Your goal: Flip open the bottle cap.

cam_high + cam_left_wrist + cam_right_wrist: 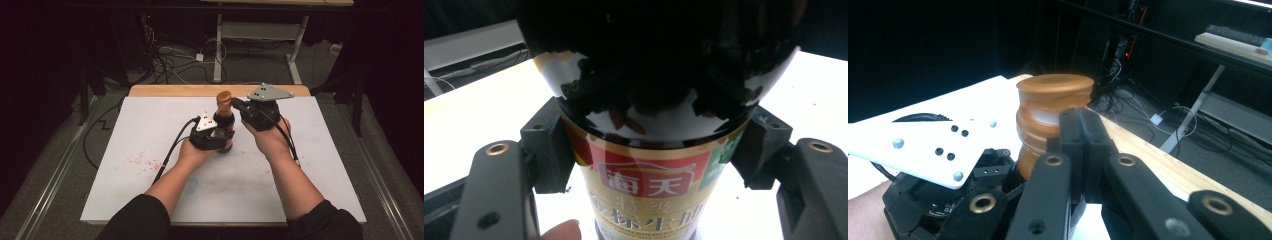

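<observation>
A dark soy sauce bottle (pixel 224 131) with a brown cap (pixel 223 100) stands upright on the white table top (pixel 150 125). My left gripper (pixel 222 136) is shut on its body. In the left gripper view the black pads (pixel 546 152) press both sides of the bottle (pixel 649 190), just above its red and gold label. My right gripper (pixel 236 105) is level with the neck, right beside the cap. In the right gripper view its jaws (pixel 1080 127) are shut together with nothing between them, and the cap (pixel 1053 100) sits just behind and left of them.
The left gripper's pale plate (pixel 923 145) lies low at left in the right gripper view. The table has a wooden far edge (pixel 175 90), pink specks (pixel 142 162) and a bluish smear (pixel 192 184). Cables (pixel 165 55) and a desk frame (pixel 218 50) stand on the floor behind.
</observation>
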The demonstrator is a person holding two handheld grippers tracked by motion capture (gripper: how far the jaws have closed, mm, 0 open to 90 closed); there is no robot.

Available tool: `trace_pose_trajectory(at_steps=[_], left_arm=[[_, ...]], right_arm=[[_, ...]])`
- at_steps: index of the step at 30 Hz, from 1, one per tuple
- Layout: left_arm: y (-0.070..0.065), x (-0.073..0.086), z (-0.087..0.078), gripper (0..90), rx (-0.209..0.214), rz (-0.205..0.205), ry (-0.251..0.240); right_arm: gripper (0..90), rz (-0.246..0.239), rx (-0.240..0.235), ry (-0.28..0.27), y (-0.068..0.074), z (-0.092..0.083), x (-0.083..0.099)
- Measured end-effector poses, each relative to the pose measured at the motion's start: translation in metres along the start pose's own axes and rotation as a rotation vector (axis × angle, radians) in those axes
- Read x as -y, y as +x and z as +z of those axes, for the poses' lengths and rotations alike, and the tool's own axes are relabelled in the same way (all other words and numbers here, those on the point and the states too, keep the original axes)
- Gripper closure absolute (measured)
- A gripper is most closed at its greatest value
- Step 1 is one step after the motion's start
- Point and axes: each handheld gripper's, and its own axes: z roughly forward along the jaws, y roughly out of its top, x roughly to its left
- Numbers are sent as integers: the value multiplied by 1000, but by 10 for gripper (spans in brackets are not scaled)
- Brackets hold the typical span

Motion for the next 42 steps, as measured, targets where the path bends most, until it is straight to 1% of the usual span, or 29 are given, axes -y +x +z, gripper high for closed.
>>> trace_pose_trajectory(at_steps=[16, 24, 34, 37, 40, 42], left_arm=[[0, 0, 0, 287, 0, 4, 4], [1, 0, 0, 287, 2, -2, 2], [0, 0, 0, 287, 2, -5, -1], [0, 0, 0, 287, 2, -7, -2], [1, 0, 0, 287, 0, -9, 0], [1, -1, 0, 287, -1, -10, 2]], right_arm=[[900, -3, 0, -9, 0, 0, -5], [900, 9, -4, -16, -2, 1, -5], [900, 8, -2, -24, -1, 1, -8], [900, 6, 1, -22, -1, 2, -10], [900, -16, 4, -15, 1, 3, -13], [900, -18, 6, -16, 1, 4, -15]])
